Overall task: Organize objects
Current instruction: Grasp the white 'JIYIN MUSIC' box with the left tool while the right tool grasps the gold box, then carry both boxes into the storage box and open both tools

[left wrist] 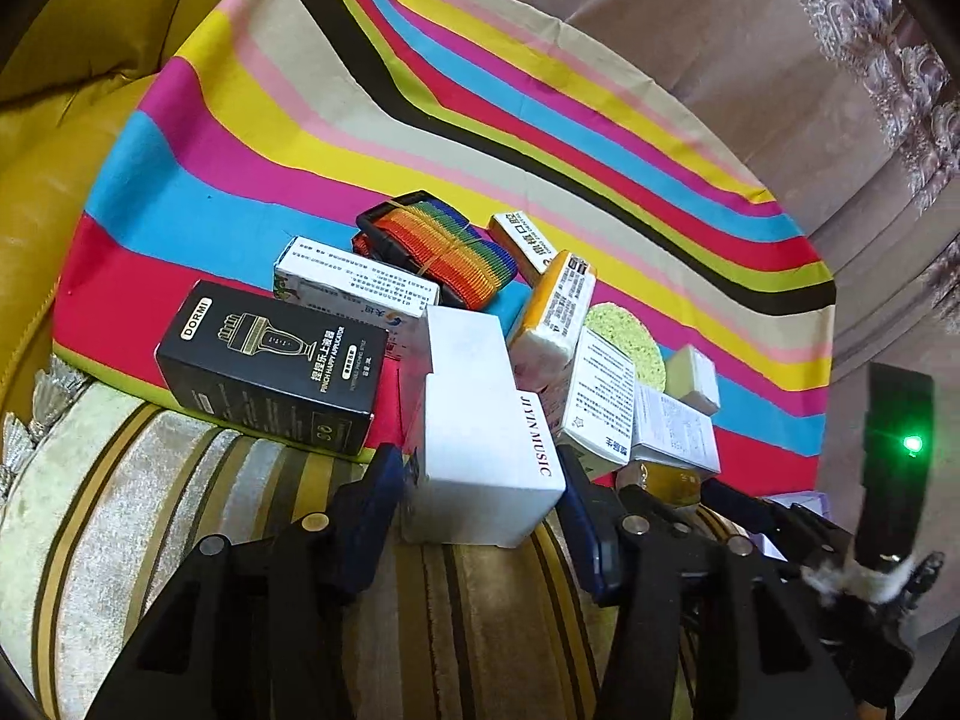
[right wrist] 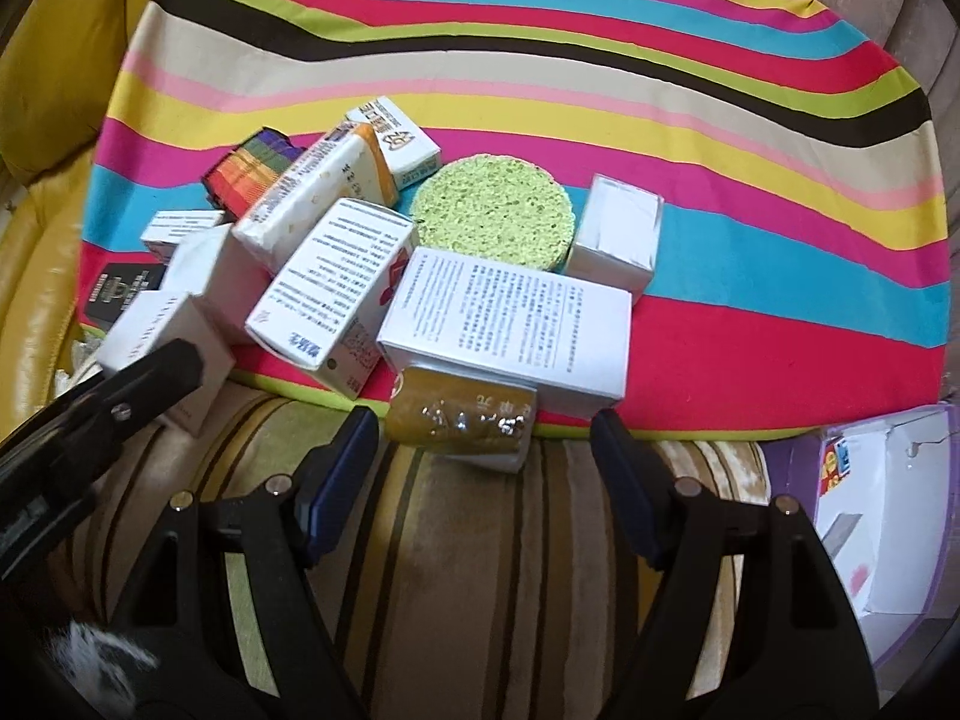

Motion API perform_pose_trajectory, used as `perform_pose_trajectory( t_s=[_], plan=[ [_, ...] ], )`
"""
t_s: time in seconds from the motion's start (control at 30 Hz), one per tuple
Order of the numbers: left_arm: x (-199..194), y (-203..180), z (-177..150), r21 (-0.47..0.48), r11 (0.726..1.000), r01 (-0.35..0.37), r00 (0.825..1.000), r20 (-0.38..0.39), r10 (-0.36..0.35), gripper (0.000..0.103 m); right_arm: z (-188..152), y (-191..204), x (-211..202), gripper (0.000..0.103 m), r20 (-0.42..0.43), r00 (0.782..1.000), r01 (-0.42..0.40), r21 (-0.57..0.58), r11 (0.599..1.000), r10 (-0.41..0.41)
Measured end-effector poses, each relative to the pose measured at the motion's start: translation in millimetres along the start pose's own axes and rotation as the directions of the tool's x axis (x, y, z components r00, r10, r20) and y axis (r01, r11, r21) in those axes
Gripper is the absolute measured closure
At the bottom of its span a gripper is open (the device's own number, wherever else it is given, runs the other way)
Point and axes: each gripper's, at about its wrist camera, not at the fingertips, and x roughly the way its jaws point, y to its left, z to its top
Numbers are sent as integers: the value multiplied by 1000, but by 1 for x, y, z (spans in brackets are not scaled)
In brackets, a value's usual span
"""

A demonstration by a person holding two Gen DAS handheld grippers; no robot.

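A pile of small boxes lies on a striped cloth (right wrist: pixel 540 60). My left gripper (left wrist: pixel 480 474) is shut on a white box (left wrist: pixel 474 420) lettered JIYIN MUSIC, with a blue pad against each side of its near end. That box (right wrist: pixel 156 330) shows at the left of the right wrist view, with a left finger (right wrist: pixel 162 372) over it. My right gripper (right wrist: pixel 483 426) is open. A gold box (right wrist: pixel 462 420) at the cloth's near edge lies between its fingertips, with neither pad touching it. A large white printed box (right wrist: pixel 510 318) rests just beyond it.
Around them lie a black DORMI box (left wrist: pixel 270 366), a rainbow strap (left wrist: pixel 438 252), a round green sponge (right wrist: pixel 492 216), a small white box (right wrist: pixel 618 240) and several printed cartons. A striped cushion (right wrist: pixel 480 540) is under both grippers. A purple-and-white box (right wrist: pixel 870 510) is at the right, yellow leather (right wrist: pixel 42 120) at the left.
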Motion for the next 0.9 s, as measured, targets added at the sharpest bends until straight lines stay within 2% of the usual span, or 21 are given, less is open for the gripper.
perform_pose_trajectory(
  t_s=[0.17, 0.23, 0.3, 0.7, 0.9],
  plan=[
    [-1, -1, 0, 2, 1000, 15, 1000, 12, -15, 51, 3, 5, 9, 30, -20, 998, 65, -3, 998, -65],
    [-2, -1, -1, 1, 1000, 24, 1000, 17, -24, 51, 4, 7, 12, 43, -26, 997, 79, -2, 997, -79],
    [-3, -1, -2, 1, 1000, 30, 999, 22, -30, 51, 3, 5, 15, 51, -36, 997, 72, 5, 997, -72],
    [-13, -18, -5, 54, 999, 6, 998, 66, -9, 51, -13, -15, -12, 52, 45, 998, -50, 71, 996, 47],
    [-18, -35, -7, 107, 994, -10, 997, 77, 2, 51, -24, -42, -25, 52, 84, 994, -75, 124, 989, 65]
  ],
)
